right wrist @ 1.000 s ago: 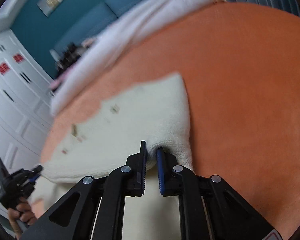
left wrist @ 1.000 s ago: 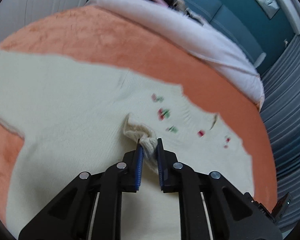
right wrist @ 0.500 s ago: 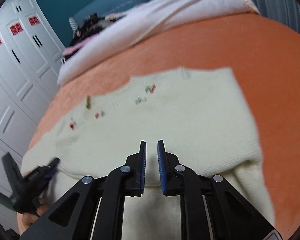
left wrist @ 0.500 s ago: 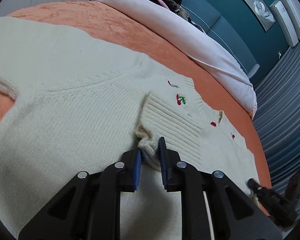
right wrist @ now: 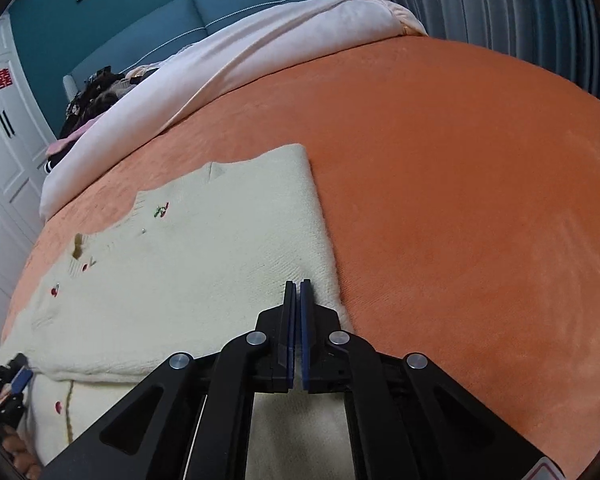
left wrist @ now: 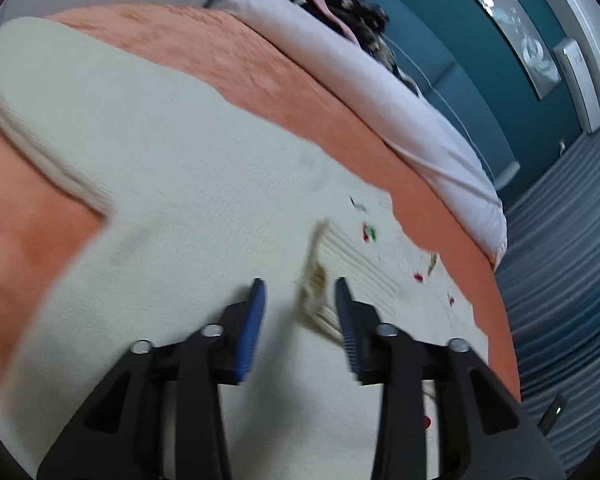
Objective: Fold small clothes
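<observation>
A cream knitted sweater (right wrist: 203,264) with small red cherries lies folded on the orange blanket (right wrist: 460,200), lower left of frame, the right gripper (right wrist: 296,286) closed empty, the left gripper (left wrist: 300,292) just opened around its ribbed cuff (left wrist: 320,304).

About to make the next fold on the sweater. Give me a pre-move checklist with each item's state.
1. Left gripper let go of the cuff: ok, jaws have just been opening, pads off the knit.
2. Right gripper free: ok, shut with nothing between the pads.
3. Sleeve laid over the sweater: ok, cuff rests near the cherry embroidery.
4. Right folded edge straight: ok.
5. Left sleeve folded in: not ok, it lies spread on the blanket.
6. Hem flat: cannot tell.
</observation>
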A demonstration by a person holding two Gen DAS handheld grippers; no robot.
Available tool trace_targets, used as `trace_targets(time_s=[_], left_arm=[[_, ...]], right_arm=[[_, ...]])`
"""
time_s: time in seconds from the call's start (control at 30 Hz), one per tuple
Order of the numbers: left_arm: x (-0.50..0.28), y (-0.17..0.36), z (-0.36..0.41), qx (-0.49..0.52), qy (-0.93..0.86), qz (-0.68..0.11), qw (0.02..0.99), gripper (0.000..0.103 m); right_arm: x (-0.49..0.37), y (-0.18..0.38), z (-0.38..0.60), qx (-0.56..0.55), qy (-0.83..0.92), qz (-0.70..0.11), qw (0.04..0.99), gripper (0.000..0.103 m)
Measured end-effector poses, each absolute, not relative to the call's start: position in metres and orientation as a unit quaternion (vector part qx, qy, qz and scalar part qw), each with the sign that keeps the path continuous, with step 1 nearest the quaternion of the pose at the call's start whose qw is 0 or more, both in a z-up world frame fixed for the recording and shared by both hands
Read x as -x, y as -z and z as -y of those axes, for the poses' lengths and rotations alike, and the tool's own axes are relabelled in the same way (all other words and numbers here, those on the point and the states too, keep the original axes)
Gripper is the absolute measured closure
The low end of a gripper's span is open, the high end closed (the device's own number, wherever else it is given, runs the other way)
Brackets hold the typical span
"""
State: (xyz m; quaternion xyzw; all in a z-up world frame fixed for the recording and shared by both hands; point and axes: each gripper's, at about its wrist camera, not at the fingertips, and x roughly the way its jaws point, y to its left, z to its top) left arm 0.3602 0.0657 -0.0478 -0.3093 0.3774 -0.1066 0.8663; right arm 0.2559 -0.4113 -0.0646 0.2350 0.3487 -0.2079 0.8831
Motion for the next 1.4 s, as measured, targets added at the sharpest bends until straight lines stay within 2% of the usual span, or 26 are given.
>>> trace_targets(time_s=[0.07,0.17,0.2,0.23,0.33,0.4,0.43,0.47,0.5,0.53,0.57,0.67,0.83,0.9,0.97,1.03,1.07,1.1,1.23,1.33,1.4], left_arm=[[-0.354,0.034,-0.119,0.332,0.043,-0.350,0.875,0.031],[-0.365,0.023,-0.216,0.348,-0.062,-0.332,0.875,0.021],[-0.371,0.021,-0.248,0.347,-0.105,-0.331,0.871,0.010],[-0.379,0.022,-0.277,0.351,-0.143,-0.335,0.863,0.006],[-0.397,0.043,-0.353,0.396,-0.216,-0.368,0.813,0.006],[-0.399,0.050,-0.377,0.434,-0.211,-0.352,0.802,0.007],[-0.402,0.047,-0.378,0.428,-0.219,-0.347,0.805,0.013],[-0.409,0.044,-0.375,0.413,-0.219,-0.354,0.810,0.036],[-0.419,0.043,-0.371,0.399,-0.202,-0.370,0.815,0.074],[-0.428,0.041,-0.364,0.383,-0.195,-0.390,0.814,0.086],[-0.432,0.033,-0.355,0.370,-0.194,-0.389,0.821,0.091],[-0.436,-0.017,-0.313,0.332,-0.151,-0.337,0.868,0.092],[-0.428,-0.108,-0.170,0.255,0.024,-0.287,0.923,0.092],[-0.415,-0.122,-0.095,0.216,0.106,-0.290,0.926,0.090],[-0.402,-0.111,-0.027,0.183,0.168,-0.316,0.916,0.086],[-0.389,-0.079,0.031,0.160,0.208,-0.361,0.895,0.070],[-0.380,-0.058,0.049,0.160,0.216,-0.384,0.883,0.052],[-0.372,-0.038,0.059,0.170,0.216,-0.404,0.873,0.045],[-0.347,0.024,0.046,0.260,0.176,-0.459,0.831,0.042],[-0.346,0.038,0.008,0.307,0.132,-0.454,0.826,0.042],[-0.354,0.032,-0.026,0.336,0.104,-0.436,0.828,0.034]], right_arm=[[-0.253,0.067,0.415,-0.248,0.199,-0.340,0.885,0.103],[-0.244,0.078,0.427,-0.296,0.174,-0.324,0.882,0.103],[-0.241,0.081,0.428,-0.307,0.169,-0.319,0.880,0.103],[-0.242,0.082,0.428,-0.310,0.168,-0.318,0.880,0.103],[-0.243,0.081,0.424,-0.297,0.176,-0.320,0.882,0.103],[-0.240,0.082,0.422,-0.290,0.180,-0.321,0.883,0.103],[-0.239,0.083,0.421,-0.290,0.180,-0.321,0.883,0.103],[-0.240,0.083,0.421,-0.290,0.180,-0.321,0.883,0.103],[-0.239,0.083,0.421,-0.291,0.179,-0.321,0.883,0.103],[-0.239,0.083,0.421,-0.293,0.178,-0.320,0.883,0.103],[-0.240,0.083,0.421,-0.294,0.177,-0.320,0.883,0.103],[-0.239,0.085,0.422,-0.298,0.175,-0.318,0.883,0.103],[-0.235,0.087,0.426,-0.308,0.169,-0.310,0.883,0.103],[-0.235,0.088,0.427,-0.315,0.165,-0.308,0.882,0.103],[-0.234,0.089,0.428,-0.319,0.163,-0.307,0.882,0.103],[-0.234,0.089,0.429,-0.324,0.160,-0.305,0.881,0.103],[-0.234,0.089,0.430,-0.327,0.158,-0.305,0.881,0.103],[-0.233,0.090,0.431,-0.331,0.156,-0.303,0.880,0.103],[-0.232,0.092,0.433,-0.347,0.147,-0.298,0.877,0.103],[-0.232,0.090,0.435,-0.351,0.147,-0.302,0.874,0.103],[-0.239,0.076,0.426,-0.323,0.160,-0.317,0.877,0.091]])
